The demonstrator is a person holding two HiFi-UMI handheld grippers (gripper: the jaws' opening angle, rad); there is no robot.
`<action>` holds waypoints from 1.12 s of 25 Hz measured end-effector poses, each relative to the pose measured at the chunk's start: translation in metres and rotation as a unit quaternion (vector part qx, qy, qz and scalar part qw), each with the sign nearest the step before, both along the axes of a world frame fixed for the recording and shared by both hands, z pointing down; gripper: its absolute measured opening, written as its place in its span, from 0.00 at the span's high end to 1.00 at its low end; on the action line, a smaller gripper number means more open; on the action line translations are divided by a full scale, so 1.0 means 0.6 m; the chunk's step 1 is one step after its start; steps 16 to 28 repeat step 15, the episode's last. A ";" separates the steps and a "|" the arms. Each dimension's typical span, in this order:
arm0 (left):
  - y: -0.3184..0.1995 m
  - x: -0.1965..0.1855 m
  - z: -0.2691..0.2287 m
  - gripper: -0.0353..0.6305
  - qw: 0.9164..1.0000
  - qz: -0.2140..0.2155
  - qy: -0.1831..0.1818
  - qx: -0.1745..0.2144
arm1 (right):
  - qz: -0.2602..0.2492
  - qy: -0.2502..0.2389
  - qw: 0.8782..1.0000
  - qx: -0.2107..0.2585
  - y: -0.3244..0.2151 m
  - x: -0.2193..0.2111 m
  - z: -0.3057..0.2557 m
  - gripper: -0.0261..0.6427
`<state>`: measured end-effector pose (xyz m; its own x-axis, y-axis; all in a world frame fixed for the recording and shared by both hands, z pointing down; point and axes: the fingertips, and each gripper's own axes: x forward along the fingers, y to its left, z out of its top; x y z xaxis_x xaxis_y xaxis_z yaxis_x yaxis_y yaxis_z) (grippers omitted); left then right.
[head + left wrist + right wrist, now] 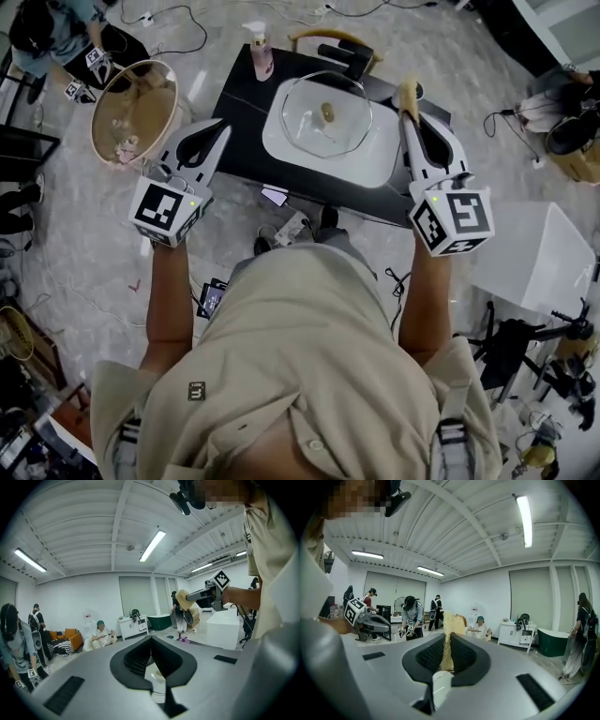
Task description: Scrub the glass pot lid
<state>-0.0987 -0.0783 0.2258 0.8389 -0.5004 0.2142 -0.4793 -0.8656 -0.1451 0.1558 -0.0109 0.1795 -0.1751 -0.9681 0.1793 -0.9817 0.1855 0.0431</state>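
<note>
The glass pot lid (309,131), round with a small knob, lies in a white basin (279,148) on a black table. Both grippers are held up at the table's near side, off the lid. My right gripper (409,111) is shut on a yellowish scrub sponge (408,91), which sticks up between the jaws in the right gripper view as sponge (447,625). My left gripper (223,128) is shut with nothing in it, left of the basin; its own view shows the jaws meeting at gripper (151,638). The right gripper (206,594) with the sponge (185,599) also shows there.
A pink soap bottle (260,52) and a black tap (343,56) stand at the basin's far side. A round wood-rimmed glass table (136,112) is to the left, a white box (530,258) to the right. Cables lie on the floor. Other people stand around the room.
</note>
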 end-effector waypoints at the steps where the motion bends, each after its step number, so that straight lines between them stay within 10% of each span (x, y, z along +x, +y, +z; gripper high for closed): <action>1: 0.004 -0.002 0.000 0.92 1.000 0.002 -0.001 0.000 | 0.001 0.000 1.000 0.001 0.004 -0.003 -0.002 0.91; 28: 0.032 -0.009 -0.008 0.92 1.000 0.014 0.006 -0.005 | 0.019 0.004 1.000 0.000 0.045 -0.009 -0.010 0.91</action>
